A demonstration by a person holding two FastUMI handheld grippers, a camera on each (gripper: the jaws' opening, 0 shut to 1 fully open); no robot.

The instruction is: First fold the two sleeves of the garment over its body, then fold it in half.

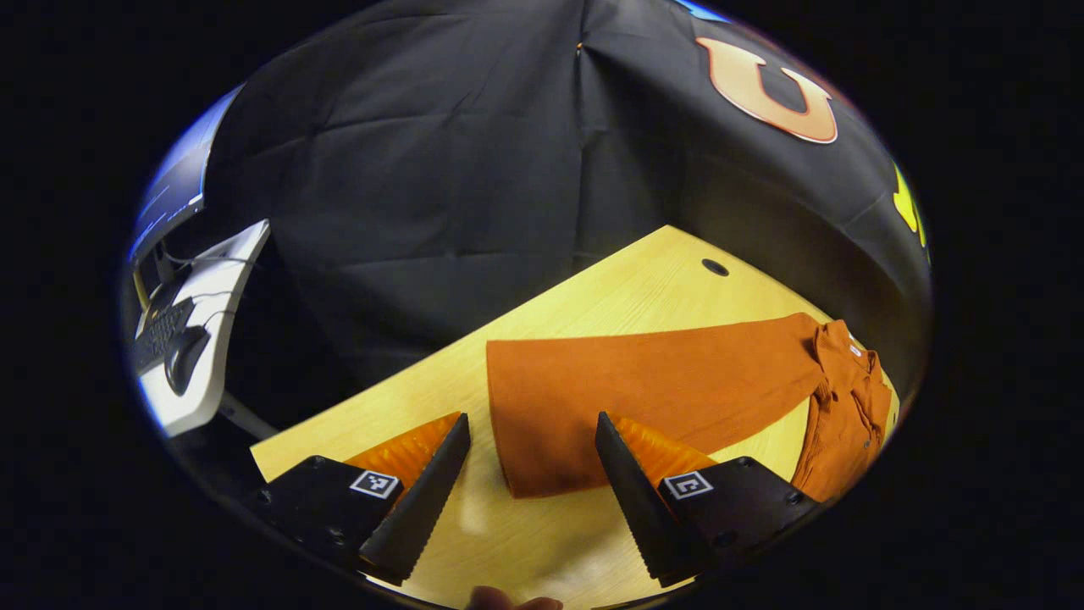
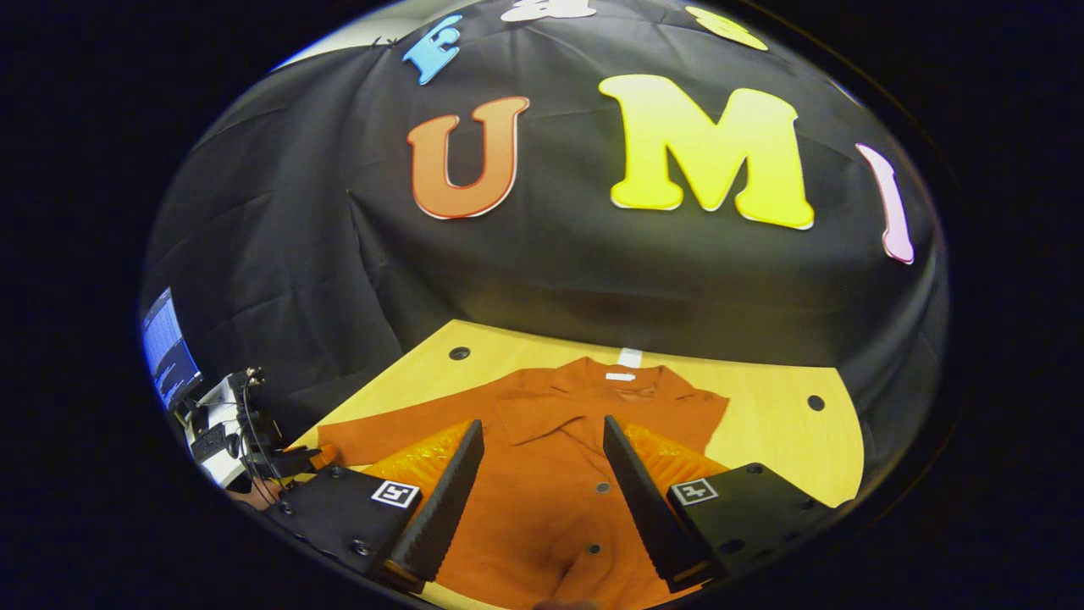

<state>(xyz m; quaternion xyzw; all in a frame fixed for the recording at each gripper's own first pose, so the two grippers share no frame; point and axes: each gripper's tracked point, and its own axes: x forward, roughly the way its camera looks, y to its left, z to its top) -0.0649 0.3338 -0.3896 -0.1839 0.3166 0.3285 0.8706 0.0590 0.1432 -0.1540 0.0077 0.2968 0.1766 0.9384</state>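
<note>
Black cloth wall point(image 1: 440, 195), creased, behind a light wooden table point(image 1: 644, 280) with round cable holes point(image 1: 715, 268). At left, a white side desk point(image 1: 212, 339) bearing what may be a keyboard point(image 1: 159, 332) and monitor point(image 1: 174, 191).

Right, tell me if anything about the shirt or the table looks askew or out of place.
Nothing stands out. The orange shirt lies flat on the wooden table, collar away from the right tongs, one sleeve stretched straight out, not yet folded. The left tongs stand open above its cuff.
</note>
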